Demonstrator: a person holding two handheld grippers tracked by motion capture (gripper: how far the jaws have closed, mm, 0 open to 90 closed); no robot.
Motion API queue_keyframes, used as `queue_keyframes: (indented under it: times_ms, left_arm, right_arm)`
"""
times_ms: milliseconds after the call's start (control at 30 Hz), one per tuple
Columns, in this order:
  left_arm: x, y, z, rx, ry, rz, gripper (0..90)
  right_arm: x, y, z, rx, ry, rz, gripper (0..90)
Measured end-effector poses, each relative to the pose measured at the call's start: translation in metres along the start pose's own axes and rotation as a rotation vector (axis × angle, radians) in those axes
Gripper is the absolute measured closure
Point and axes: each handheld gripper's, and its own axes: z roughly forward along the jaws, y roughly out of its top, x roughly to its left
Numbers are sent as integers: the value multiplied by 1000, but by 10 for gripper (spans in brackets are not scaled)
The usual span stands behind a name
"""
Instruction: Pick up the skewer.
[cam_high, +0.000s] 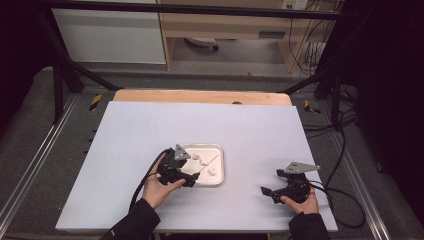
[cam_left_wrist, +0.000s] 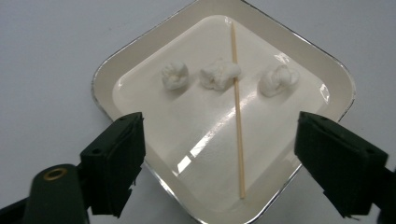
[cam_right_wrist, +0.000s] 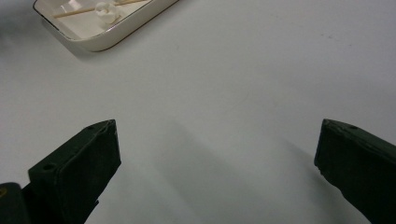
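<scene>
Setting: a white table (cam_high: 150, 150) on a wooden top, ringed by a dark metal frame, with cables trailing over the grey floor at the right.

Tray: a cream square tray (cam_high: 220, 165) with a thin metallic rim sits near the middle of the table, toward the person's side.

Contents: three small white lumps, soft-looking like marshmallows, lie in a row on the tray; the left one (cam_left_wrist: 174, 75), the middle one (cam_left_wrist: 218, 73) and the right one (cam_left_wrist: 278, 80) sit apart from each other. A thin wooden skewer (cam_left_wrist: 237, 112) lies flat across the tray, touching the right side of the middle lump.

Left tongs: the left tongs (cam_left_wrist: 219, 158) hang over the near corner of the tray, spread wide with nothing between them; the skewer's near end lies in the gap below.

Right tongs: the right tongs (cam_right_wrist: 217, 168) rest well to the right over bare table, spread wide and holding nothing.

Step in hand: judged from the left tongs' aim, the skewer or a lump is about to be picked up.

Handling, skewer: light, stiff and thin; it may roll or slip on the glossy tray. A pinch across the shaft near the lower end, away from the lumps, looks soundest.

Handling, lumps: very light, soft and squashy; a gentle pinch across the middle should do, since a hard one would crush them.

Risk: the tray is light and may slide if nudged.
</scene>
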Motion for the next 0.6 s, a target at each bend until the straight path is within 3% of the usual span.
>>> queue_keyframes:
  times_ms: [200,300,600]
  left_arm:
    - [-3,5,8,10,-11,-10,302]
    - [-2,7,14,27,-48,-30,370]
    - [-6,5,20,41,-29,-11,597]
  right_arm:
    - [0,0,0,1,0,1,7]
    - [0,0,0,0,1,5,7]
    - [0,0,0,-1,2,3,7]
